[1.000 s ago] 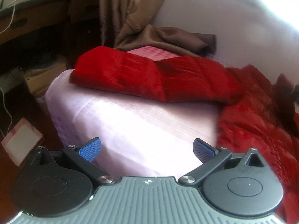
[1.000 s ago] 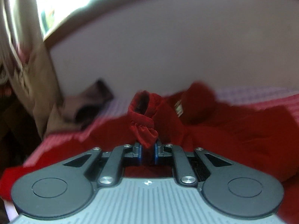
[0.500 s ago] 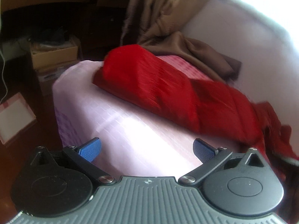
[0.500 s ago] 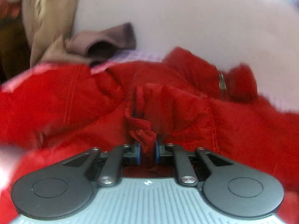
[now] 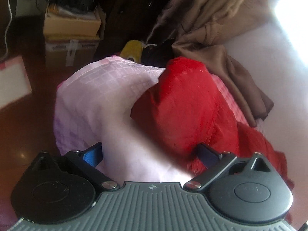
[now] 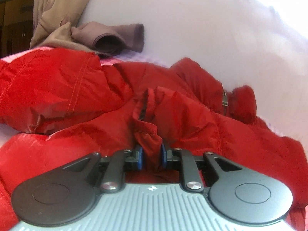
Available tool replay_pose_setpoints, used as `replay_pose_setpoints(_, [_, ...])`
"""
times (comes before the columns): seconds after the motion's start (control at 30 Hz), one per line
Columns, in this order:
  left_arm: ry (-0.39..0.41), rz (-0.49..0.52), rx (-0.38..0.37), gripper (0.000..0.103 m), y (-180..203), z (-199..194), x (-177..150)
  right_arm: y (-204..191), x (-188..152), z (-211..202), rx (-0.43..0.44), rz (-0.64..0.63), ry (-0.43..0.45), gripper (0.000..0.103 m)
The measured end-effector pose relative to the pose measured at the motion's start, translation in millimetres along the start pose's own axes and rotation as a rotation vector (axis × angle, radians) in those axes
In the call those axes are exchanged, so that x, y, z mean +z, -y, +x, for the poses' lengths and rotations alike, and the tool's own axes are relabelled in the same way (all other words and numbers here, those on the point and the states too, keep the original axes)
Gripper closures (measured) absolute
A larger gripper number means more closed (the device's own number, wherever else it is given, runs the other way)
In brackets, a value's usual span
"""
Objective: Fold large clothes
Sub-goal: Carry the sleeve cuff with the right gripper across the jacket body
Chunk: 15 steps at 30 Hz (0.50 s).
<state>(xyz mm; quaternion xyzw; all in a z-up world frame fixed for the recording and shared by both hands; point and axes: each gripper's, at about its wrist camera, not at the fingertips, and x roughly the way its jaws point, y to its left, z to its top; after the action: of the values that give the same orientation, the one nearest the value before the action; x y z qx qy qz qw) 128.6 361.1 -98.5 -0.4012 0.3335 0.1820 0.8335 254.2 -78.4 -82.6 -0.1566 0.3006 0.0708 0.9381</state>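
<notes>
Bunching red jacket between opening right tool

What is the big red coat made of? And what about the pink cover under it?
The red coat looks like thin, shiny nylon or polyester with padding inside: it gleams, crinkles and has stitched lines. The pink cover looks like soft, matte woven cloth, maybe cotton, with a faint checked pattern. Neither is certain from looks alone.

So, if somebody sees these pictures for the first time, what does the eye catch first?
First the bright red jacket, crumpled across the pale pink bedsheet. Then the right hand-held gripper, its jaws opening with a bunched red cuff between them. A brown cloth lies behind the jacket, by the wall.
</notes>
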Motion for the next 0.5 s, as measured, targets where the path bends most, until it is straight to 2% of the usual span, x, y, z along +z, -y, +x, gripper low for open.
replay_pose_setpoints(0.07, [0.011,-0.024,-0.018,0.024,-1,1,1,4,0,0,0.015,0.019,0.002,0.085])
replay_pose_setpoints(0.17, [0.026,-0.02,0.011,0.031,4,-1,0,12,0,1,0.04,0.062,0.003,0.082])
replay_pose_setpoints(0.27, [0.041,-0.024,0.035,0.035,6,-9,-3,20,-1,1,0.049,0.107,0.0,0.069])
replay_pose_setpoints(0.3, [0.044,-0.01,0.05,0.035,8,-11,-3,23,-1,1,0.047,0.127,-0.003,0.052])
replay_pose_setpoints(0.33, [0.049,0.012,0.069,0.035,11,-12,-4,26,-2,2,0.036,0.15,-0.009,0.025])
replay_pose_setpoints(0.4, [0.053,0.048,0.101,0.035,18,-15,-4,37,-3,8,0.016,0.214,-0.044,0.0])
replay_pose_setpoints(0.5, [0.047,0.076,0.129,0.036,23,-21,-2,54,-4,7,0.082,0.299,-0.056,0.0])
